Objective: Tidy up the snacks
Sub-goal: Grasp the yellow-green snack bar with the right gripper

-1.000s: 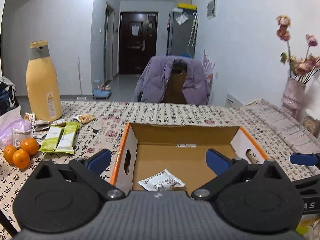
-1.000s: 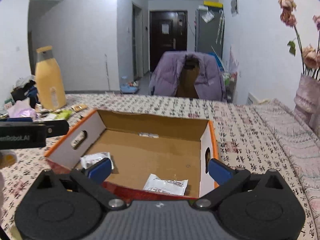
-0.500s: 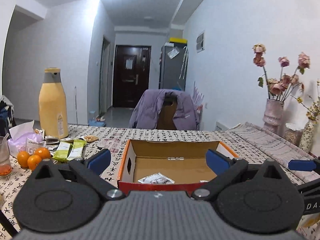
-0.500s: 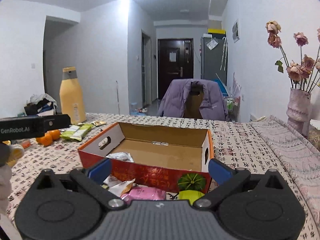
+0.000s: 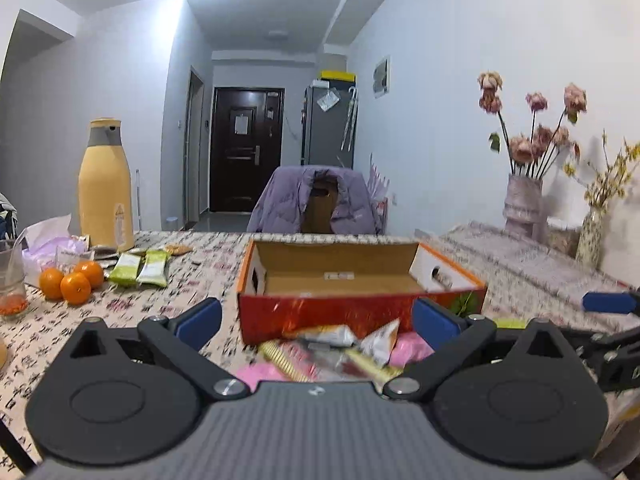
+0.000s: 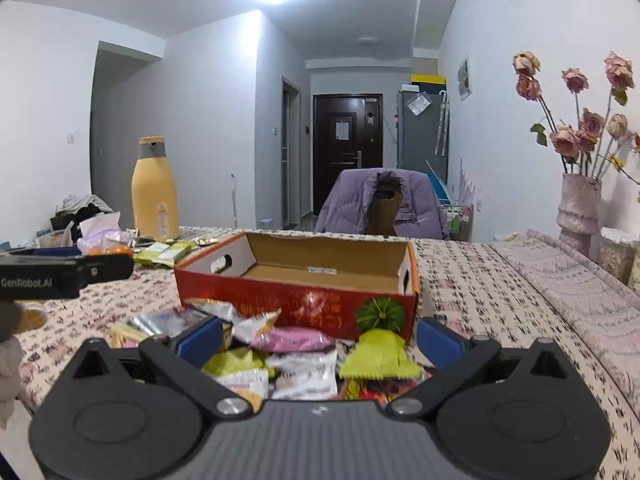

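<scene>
The left gripper point(image 5: 316, 322) hangs wide apart and empty over a heap of snack packets point(image 5: 340, 344) on the counter point(image 5: 120, 312). Just beyond sits an open cardboard box point(image 5: 352, 280). Three oranges point(image 5: 72, 280) lie well left, beside two green packets point(image 5: 140, 274).

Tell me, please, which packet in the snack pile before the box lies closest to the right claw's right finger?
The lime-green packet with the serrated lower edge, just left of that finger; the pink packet and white packet lie further left.
</scene>
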The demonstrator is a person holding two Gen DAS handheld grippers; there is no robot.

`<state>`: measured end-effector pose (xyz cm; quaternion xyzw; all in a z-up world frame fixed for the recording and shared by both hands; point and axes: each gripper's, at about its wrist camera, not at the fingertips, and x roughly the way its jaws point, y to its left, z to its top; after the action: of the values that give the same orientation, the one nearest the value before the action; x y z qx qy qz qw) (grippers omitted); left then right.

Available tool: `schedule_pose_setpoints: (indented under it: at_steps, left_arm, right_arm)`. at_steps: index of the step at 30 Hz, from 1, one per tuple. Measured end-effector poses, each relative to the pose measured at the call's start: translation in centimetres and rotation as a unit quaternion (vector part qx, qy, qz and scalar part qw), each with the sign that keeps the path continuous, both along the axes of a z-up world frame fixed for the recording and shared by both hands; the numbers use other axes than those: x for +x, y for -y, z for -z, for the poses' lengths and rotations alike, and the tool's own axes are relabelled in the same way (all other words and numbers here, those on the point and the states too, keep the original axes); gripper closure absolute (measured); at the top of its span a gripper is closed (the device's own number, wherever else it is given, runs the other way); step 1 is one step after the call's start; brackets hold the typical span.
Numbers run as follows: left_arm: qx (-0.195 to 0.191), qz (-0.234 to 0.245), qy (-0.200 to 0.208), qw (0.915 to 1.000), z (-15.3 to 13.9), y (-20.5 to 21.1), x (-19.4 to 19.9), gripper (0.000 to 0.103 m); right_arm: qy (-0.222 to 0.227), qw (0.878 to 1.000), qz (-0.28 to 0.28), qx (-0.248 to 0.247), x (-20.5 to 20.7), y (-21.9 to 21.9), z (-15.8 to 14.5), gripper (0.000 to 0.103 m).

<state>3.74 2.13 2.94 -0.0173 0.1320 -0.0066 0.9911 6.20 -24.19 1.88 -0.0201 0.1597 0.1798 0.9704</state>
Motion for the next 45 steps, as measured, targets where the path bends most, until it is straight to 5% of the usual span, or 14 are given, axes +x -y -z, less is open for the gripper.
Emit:
schedule_pose_setpoints:
  at_steps: [12, 21, 29, 34, 39, 41, 45]
  left_arm:
    - [0.000, 0.000, -0.024, 0.9997, 2.7, -0.7, -1.1, 0.000]
    - [-0.004, -0.001, -0.025, 0.9997, 2.6, -0.5, -0.9, 0.000]
    - [-0.004, -0.006, -0.029, 0.9996, 2.5, -0.7, -0.7, 0.000]
    - [-0.006, -0.006, -0.030, 0.9995, 2.4, -0.7, -0.5, 0.000]
    - [-0.007, -0.004, -0.036, 0.9993, 2.6, -0.7, -0.3, 0.000]
    - [-0.007, -0.004, -0.039, 0.9992, 2.7, -0.8, -0.2, 0.000]
    - [-0.007, -0.005, -0.042, 0.9991, 2.7, -0.9, -0.2, 0.000]
  right_arm:
    - [-0.026, 0.999, 0.031, 0.001, -0.6, 1.2, 2.1, 0.000]
    - [-0.061, 0.997, 0.032, -0.021, 4.3, 1.1, 0.8, 0.003]
    - [-0.168, 0.984, 0.035, -0.040, 12.4, 0.9, 1.0, 0.032]
    - [-0.242, 0.970, 0.023, -0.024, 16.3, 1.1, 1.7, 0.039]
    - [-0.278, 0.959, 0.030, -0.049, 18.1, 0.5, 2.8, 0.047]
    - [-0.284, 0.956, 0.034, -0.059, 18.3, 0.3, 3.1, 0.063]
    - [-0.273, 0.959, 0.036, -0.066, 17.9, 0.1, 3.0, 0.065]
